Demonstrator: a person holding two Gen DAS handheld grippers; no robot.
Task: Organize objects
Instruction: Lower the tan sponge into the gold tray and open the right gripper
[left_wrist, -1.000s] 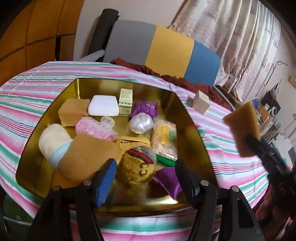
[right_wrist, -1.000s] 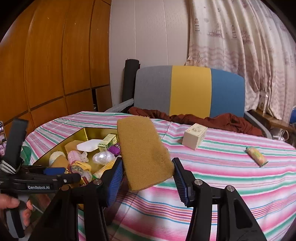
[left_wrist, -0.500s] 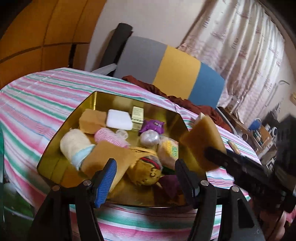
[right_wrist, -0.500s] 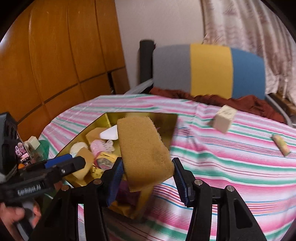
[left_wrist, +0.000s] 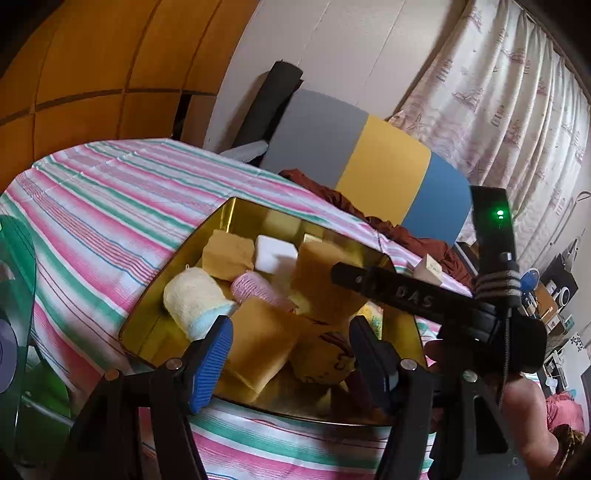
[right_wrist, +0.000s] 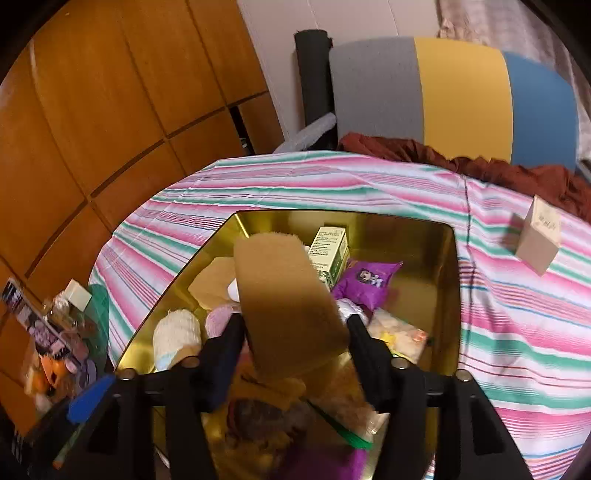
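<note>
A gold tin tray (left_wrist: 236, 206) (right_wrist: 447, 295) on the striped tablecloth holds several small items. My right gripper (right_wrist: 295, 332) is shut on a tan sponge (right_wrist: 284, 295) and holds it above the tray's contents; the sponge (left_wrist: 325, 273) and the right gripper's arm also show in the left wrist view. My left gripper (left_wrist: 291, 354) is open and empty, at the tray's near edge, over another tan sponge (left_wrist: 258, 343) and a yellow plush toy (left_wrist: 325, 358).
In the tray lie a cream towel roll (left_wrist: 192, 299), a pink roll (left_wrist: 255, 288), a white soap (left_wrist: 275, 253), a green-white carton (right_wrist: 328, 251) and a purple packet (right_wrist: 365, 280). A beige box (right_wrist: 539, 236) stands on the cloth at right. A colour-blocked chair (right_wrist: 454, 96) is behind.
My right gripper has carried the sponge left from the open cloth to above the tray's contents. The left gripper has drawn back slightly and stayed open.
</note>
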